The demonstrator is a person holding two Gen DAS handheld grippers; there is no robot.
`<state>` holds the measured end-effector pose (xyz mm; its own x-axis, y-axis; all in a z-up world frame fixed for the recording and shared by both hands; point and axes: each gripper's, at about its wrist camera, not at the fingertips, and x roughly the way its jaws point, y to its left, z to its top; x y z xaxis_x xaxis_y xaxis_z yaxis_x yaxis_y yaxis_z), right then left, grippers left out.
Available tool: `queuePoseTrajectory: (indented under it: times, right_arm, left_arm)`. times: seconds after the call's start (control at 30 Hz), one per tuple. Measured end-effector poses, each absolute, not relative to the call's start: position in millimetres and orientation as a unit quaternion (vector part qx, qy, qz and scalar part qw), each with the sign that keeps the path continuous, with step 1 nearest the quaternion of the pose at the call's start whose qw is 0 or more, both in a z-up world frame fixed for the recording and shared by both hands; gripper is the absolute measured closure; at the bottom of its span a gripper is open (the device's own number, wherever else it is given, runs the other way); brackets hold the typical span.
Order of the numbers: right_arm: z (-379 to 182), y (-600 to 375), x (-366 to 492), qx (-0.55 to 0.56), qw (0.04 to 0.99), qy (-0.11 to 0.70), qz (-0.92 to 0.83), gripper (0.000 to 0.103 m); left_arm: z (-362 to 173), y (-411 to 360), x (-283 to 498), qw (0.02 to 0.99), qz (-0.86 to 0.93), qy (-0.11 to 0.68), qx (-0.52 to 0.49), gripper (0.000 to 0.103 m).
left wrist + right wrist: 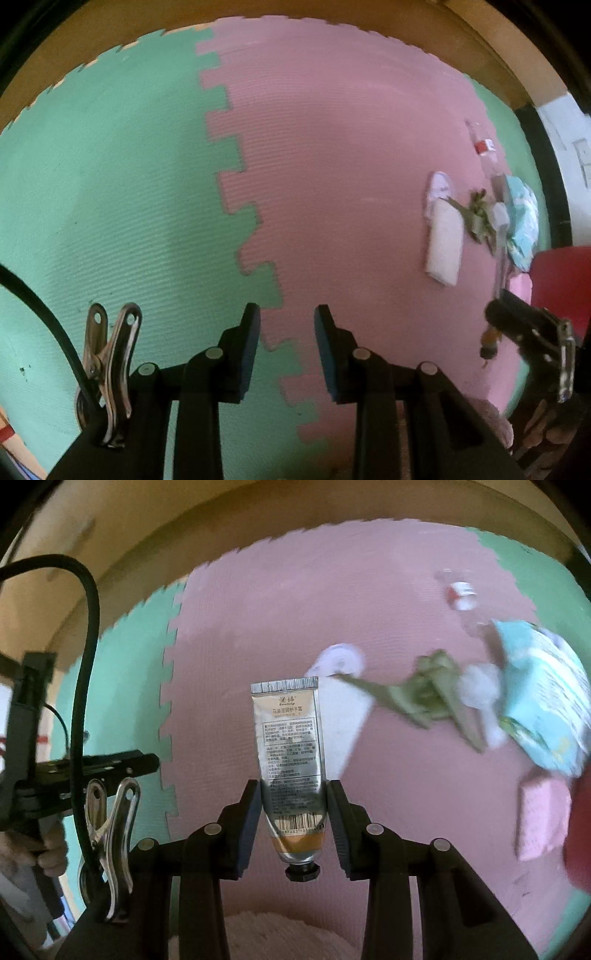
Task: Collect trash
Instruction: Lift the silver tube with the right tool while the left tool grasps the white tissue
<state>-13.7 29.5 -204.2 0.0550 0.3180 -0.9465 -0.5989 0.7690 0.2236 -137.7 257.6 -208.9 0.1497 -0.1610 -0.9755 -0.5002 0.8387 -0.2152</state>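
Mostly the litter at the right is smeared by blur in both views. A clear bottle with a red label is barely a ghost on the pink mat, and its outline cannot be traced. Below it, olive scraps spread beside a white blob whose nature I cannot tell, and a pale blue pack lies just past them, its print unreadable. A white slipper lies behind the tube, which hides part of it. A pink block sits near a red thing that the frame edge cuts off, so what it is stays unclear.

The right gripper is clamped on the tube, a silver one with an orange band and a black cap toward the camera, crimped end pointing away; its pads press the lower body from both sides, above the mat. From the left wrist view that gripper shows only as a dark blurred shape at the right edge.

The left gripper has its jaws apart with nothing between them, over the toothed seam where the green mat meets the pink. In the right view it reaches in from the left edge, with a hand partly cut off beneath. A steel clip and black cable cross the lower left.
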Motion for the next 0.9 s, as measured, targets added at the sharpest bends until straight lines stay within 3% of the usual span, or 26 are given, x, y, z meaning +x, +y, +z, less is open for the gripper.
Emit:
queuePoseTrajectory:
  times: [0.33,0.6,0.9]
  right_arm:
    - [-173,-63,-15,-0.044,0.761,0.587,0.274,0.066]
    - [-164,-84,-24,-0.003,0.775,0.579,0.253,0.066]
    - [-156,-114,-29,0.022,0.783,0.571,0.246,0.066]
  left_arm:
    - [-197,197,-95,0.727,0.063,0.652,-0.208,0.069]
    - [-202,147,-49,0.736,0.031,0.659,-0.151,0.052]
    - [-229,114,-7,0.734,0.042,0.672,-0.084,0.051]
